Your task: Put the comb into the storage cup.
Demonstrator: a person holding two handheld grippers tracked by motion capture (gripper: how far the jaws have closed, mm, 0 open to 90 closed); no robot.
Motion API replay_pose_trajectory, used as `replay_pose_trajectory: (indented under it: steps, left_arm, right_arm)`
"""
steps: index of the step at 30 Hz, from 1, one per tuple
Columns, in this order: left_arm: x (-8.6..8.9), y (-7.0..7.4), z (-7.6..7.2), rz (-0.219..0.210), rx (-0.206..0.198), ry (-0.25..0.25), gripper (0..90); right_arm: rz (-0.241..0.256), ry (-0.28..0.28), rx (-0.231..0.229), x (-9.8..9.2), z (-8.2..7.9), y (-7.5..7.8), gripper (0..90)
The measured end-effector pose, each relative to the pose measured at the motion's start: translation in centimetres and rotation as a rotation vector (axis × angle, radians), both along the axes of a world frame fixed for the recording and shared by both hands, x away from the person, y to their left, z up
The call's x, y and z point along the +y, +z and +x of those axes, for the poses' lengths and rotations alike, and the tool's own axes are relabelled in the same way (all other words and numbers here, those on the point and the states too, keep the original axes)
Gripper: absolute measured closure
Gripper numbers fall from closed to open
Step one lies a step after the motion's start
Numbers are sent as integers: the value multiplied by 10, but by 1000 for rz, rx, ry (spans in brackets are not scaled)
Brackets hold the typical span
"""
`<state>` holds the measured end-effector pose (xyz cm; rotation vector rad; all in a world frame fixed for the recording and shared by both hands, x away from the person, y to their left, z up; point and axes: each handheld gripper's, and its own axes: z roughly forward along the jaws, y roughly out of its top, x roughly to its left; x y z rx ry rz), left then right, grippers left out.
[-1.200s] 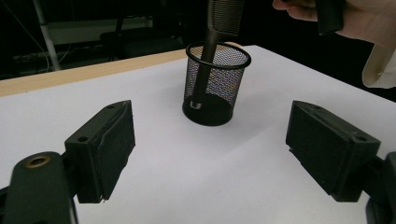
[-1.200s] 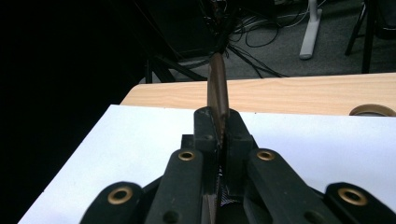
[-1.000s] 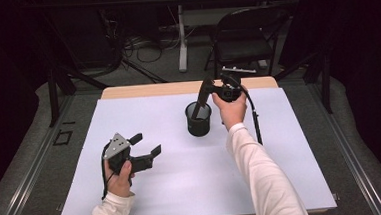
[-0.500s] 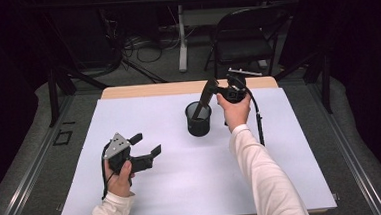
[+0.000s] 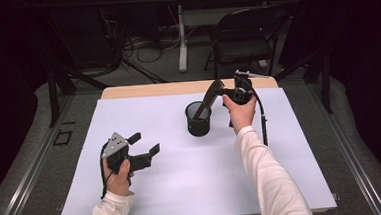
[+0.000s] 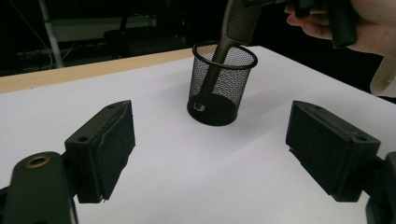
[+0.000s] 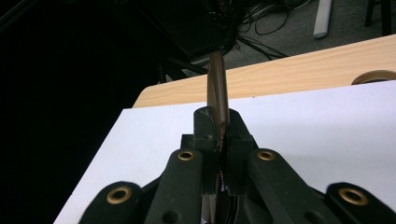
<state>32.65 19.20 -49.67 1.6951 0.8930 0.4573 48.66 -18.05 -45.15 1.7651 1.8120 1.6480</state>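
Observation:
A black mesh cup [image 5: 198,119] [image 6: 219,84] stands upright on the white sheet, a little beyond the table's middle. A long dark brown utensil [image 5: 207,100] [image 6: 224,42] [image 7: 217,93] leans in it, with its thin lower end inside the cup and its wide upper end sticking out to the right. My right gripper [image 5: 221,91] [image 7: 217,130] is shut on that upper end, held above and to the right of the cup. My left gripper [image 5: 144,144] [image 6: 210,149] is open with nothing between its jaws. It sits low over the sheet at front left, facing the cup.
The white sheet [image 5: 183,178] covers most of the wooden table, and a strip of wood [image 5: 167,89] shows at the far edge. A black chair [image 5: 247,39] and floor cables [image 5: 139,45] lie beyond the table. The right gripper's cable [image 5: 263,123] hangs beside the forearm.
My right gripper has shifted slightly to the right with the utensil, which leans more while its lower end stays in the cup. The left gripper has not moved.

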Motion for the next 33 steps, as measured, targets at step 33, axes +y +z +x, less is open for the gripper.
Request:
replay_pose_trajectory:
  steps: [33]
  left_arm:
    - [3, -2, 3, 0, 10, 23, 157]
  right_arm:
    - [-79, 1, -44, -3, -1, -8, 532]
